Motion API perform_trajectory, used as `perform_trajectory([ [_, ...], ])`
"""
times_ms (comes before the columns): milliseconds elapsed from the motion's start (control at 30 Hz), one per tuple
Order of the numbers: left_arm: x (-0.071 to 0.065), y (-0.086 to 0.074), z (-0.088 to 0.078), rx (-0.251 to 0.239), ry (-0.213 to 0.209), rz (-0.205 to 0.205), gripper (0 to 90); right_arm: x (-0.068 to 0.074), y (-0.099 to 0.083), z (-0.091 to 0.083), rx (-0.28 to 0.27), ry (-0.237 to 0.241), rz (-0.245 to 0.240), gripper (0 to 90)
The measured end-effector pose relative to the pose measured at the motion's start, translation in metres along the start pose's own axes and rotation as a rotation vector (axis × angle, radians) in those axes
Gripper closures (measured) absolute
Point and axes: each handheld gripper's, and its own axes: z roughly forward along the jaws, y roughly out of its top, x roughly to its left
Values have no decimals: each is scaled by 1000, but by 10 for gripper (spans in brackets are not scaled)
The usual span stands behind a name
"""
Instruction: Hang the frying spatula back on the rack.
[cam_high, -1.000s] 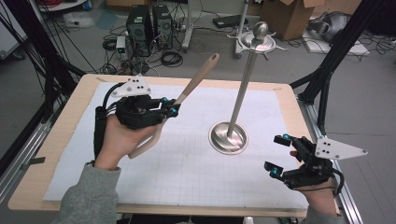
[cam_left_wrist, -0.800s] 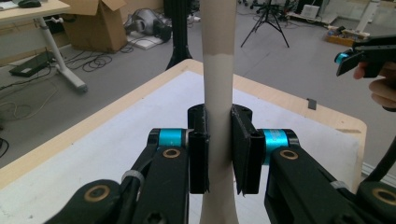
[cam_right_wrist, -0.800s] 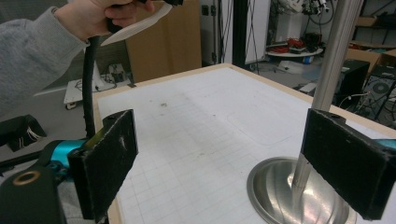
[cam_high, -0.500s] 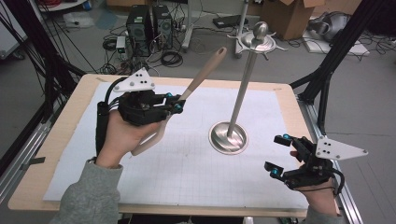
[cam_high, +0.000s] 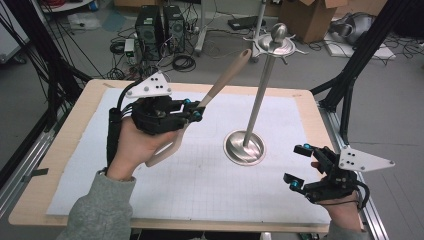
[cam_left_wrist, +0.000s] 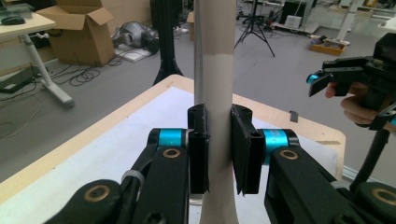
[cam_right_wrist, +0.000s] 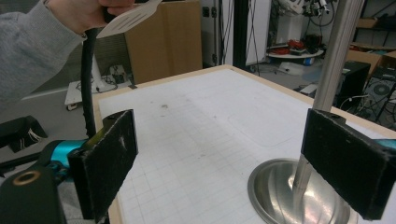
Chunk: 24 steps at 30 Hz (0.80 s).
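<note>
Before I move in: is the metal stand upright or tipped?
Upright: the metal stand rises from its round base, which sits flat on the white mat.

Beige spatula handle between fingers

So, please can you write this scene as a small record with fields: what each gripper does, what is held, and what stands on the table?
left gripper: shut on the handle of the beige spatula, lifted above the table
beige spatula: handle points up and away towards the stand's top; slotted blade end below the left hand
right gripper: open, nothing between its jaws, near the table's right edge
metal stand: upright on a round base, with a ball and a disc with small arms at the top; apart from both grippers
table: wooden board covered with a white grid sheet
</note>
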Motion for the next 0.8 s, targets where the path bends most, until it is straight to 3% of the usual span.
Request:
perform_trajectory([
  [800, -3, 0, 10, 15, -11, 5, 779, 0, 0, 0, 0, 2, 2, 97],
])
